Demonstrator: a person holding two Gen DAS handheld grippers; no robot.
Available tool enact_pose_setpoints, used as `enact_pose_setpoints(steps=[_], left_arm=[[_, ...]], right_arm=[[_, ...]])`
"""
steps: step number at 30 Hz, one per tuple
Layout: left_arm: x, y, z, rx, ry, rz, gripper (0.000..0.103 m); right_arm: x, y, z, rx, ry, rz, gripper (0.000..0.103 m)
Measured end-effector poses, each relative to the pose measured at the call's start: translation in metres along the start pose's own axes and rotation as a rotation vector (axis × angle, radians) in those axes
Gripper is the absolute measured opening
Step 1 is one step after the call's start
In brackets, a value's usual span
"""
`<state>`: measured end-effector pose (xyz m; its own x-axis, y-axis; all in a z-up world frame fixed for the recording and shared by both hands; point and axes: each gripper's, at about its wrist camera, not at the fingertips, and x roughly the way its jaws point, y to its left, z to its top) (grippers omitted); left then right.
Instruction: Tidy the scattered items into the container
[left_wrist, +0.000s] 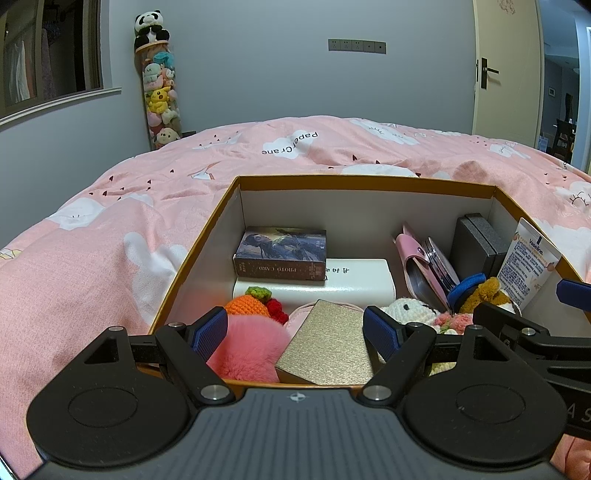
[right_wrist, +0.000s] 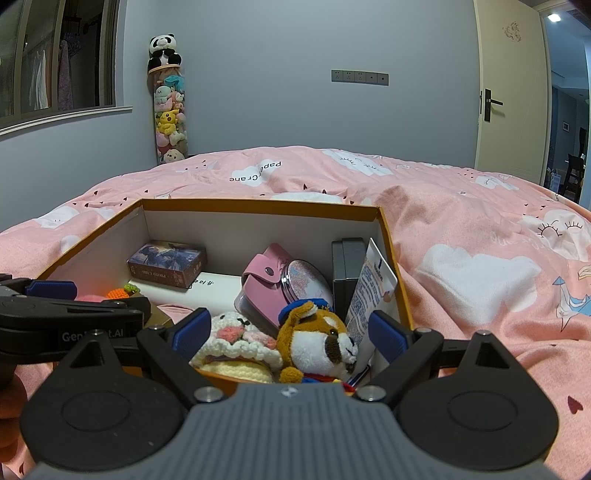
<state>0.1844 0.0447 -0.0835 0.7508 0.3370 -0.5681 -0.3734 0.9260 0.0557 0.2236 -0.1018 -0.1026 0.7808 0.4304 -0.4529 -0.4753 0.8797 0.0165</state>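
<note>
An orange-rimmed cardboard box (left_wrist: 365, 181) (right_wrist: 258, 205) sits on the pink bed, filled with items. In the left wrist view it holds a photo card box (left_wrist: 280, 251), a white case (left_wrist: 354, 280), a pink fluffy ball (left_wrist: 251, 347), a gold card box (left_wrist: 325, 343) and a crochet orange (left_wrist: 247, 304). The right wrist view shows a plush dog with a blue cap (right_wrist: 317, 339), a crochet toy (right_wrist: 236, 343), a pink pouch (right_wrist: 264, 273) and a Vaseline tube (right_wrist: 373, 291). My left gripper (left_wrist: 295, 332) hovers open over the box's near left part. My right gripper (right_wrist: 290, 332) hovers open over the near right part. Neither holds anything.
The pink quilt (left_wrist: 110, 229) (right_wrist: 480, 258) surrounds the box on all sides. A tall clear tube of plush toys (left_wrist: 160, 96) topped by a panda stands against the far wall. A door (right_wrist: 509, 88) stands open at the right.
</note>
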Motion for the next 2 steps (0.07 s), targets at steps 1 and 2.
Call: enact_pose_setpoints(steps=[1, 2], left_arm=[[0.0000, 0.0000, 0.0000, 0.000, 0.000, 0.000, 0.095], [0.0001, 0.0000, 0.0000, 0.000, 0.000, 0.001, 0.095]], right_arm=[[0.0000, 0.0000, 0.0000, 0.000, 0.000, 0.000, 0.093], [0.0000, 0.0000, 0.0000, 0.000, 0.000, 0.000, 0.093]])
